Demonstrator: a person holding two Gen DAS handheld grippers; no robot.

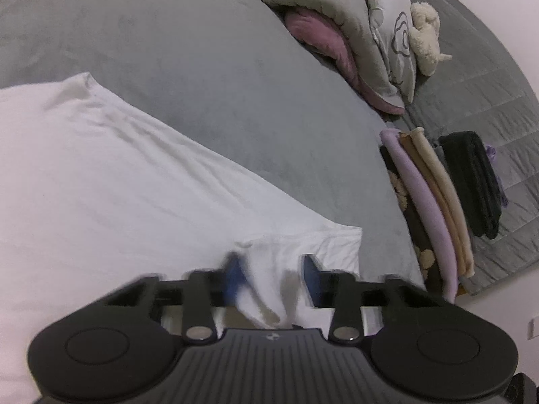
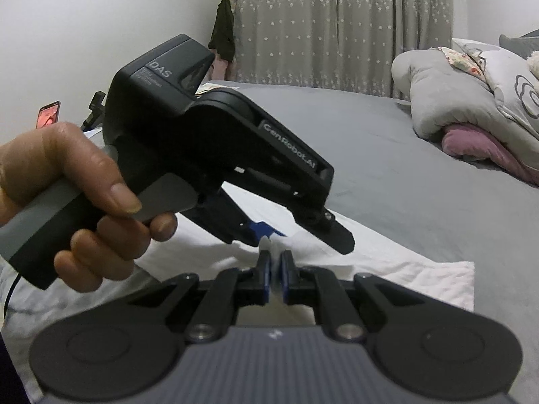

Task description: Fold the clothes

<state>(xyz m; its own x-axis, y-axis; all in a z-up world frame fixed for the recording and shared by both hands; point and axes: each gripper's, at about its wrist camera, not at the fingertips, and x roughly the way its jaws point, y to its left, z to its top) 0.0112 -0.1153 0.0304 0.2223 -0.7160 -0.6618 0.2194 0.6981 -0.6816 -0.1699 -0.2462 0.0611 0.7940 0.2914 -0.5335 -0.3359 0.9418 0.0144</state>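
Observation:
A white garment (image 1: 111, 181) lies spread on the grey bed (image 1: 209, 67). My left gripper (image 1: 273, 277) is open, its blue-padded fingers apart, with a raised fold of the white cloth passing between them. My right gripper (image 2: 275, 269) is shut on a thin pinch of the white garment (image 2: 397, 279). In the right wrist view the left gripper (image 2: 299, 232) is held by a hand just ahead, open above the same cloth.
A stack of folded clothes (image 1: 431, 208) and a black folded item (image 1: 475, 181) lie at the bed's right side. A bundled duvet with a pink pillow (image 1: 340, 33) and a plush toy (image 1: 426, 33) lie beyond. Curtains (image 2: 337, 23) hang behind the bed.

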